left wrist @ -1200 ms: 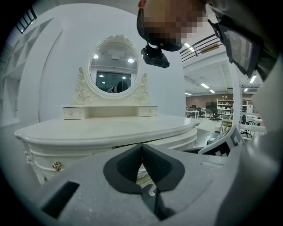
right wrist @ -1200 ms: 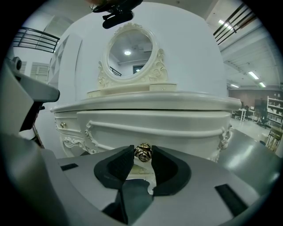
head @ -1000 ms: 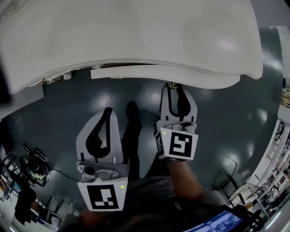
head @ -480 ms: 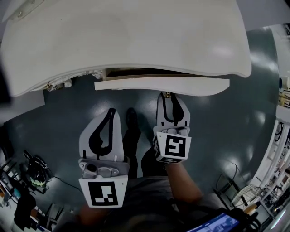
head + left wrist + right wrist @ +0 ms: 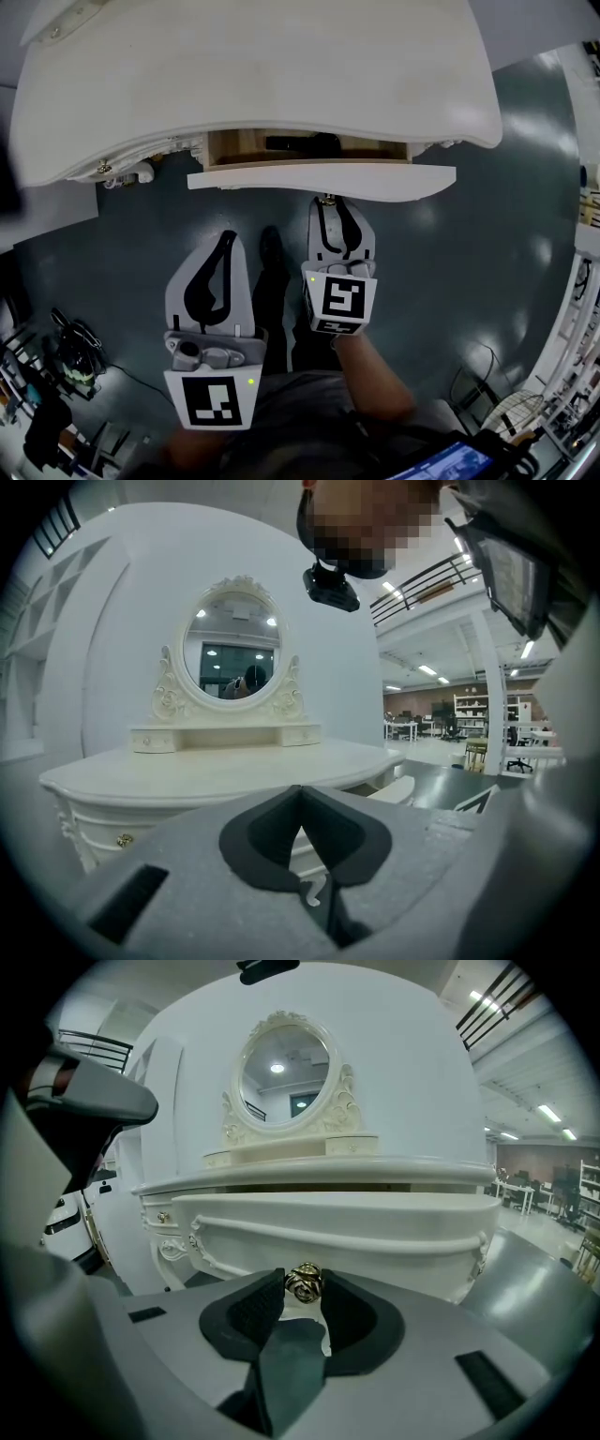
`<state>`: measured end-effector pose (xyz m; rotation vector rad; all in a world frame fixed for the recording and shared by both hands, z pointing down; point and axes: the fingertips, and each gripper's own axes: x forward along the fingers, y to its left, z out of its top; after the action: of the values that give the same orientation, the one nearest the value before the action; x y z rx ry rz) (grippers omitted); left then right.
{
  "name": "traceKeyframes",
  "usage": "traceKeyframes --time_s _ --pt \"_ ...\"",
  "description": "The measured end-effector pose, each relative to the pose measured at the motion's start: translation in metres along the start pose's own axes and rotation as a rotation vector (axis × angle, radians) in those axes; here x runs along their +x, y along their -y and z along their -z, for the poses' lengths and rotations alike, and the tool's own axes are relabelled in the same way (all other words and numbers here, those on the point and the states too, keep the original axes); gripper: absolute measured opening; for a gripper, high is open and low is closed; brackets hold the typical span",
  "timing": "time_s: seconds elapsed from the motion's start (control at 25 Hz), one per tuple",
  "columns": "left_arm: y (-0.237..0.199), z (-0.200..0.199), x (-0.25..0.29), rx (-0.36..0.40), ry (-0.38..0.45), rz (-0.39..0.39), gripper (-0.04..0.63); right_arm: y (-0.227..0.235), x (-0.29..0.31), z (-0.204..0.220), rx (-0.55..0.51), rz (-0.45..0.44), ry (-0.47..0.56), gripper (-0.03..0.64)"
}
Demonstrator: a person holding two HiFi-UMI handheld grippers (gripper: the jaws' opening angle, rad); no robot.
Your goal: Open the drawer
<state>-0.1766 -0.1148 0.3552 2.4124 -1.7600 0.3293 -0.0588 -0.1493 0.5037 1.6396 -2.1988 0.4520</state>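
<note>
Jaws, right gripper: clamped on the brass knob. Jaws, left gripper: closed on nothing, held clear of the table front (idle). Drawer: centre of table front, partly out, interior showing. Remaining, probably: further pull, then release.

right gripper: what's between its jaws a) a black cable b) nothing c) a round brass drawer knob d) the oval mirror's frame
C: in the right gripper view the pads of the right gripper press on both sides of the round brass drawer knob, which sits on the cream drawer front of the partly open drawer.
</note>
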Motion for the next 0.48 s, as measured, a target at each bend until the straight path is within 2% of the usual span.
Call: traceKeyframes --time_s 0.48 --pt "0.0084 0.0008 -0.0123 -0.003 -0.001 -0.021 0.015 -0.0054 -0.0085 0.0040 -0.006 -0.020 0.003 0.124"
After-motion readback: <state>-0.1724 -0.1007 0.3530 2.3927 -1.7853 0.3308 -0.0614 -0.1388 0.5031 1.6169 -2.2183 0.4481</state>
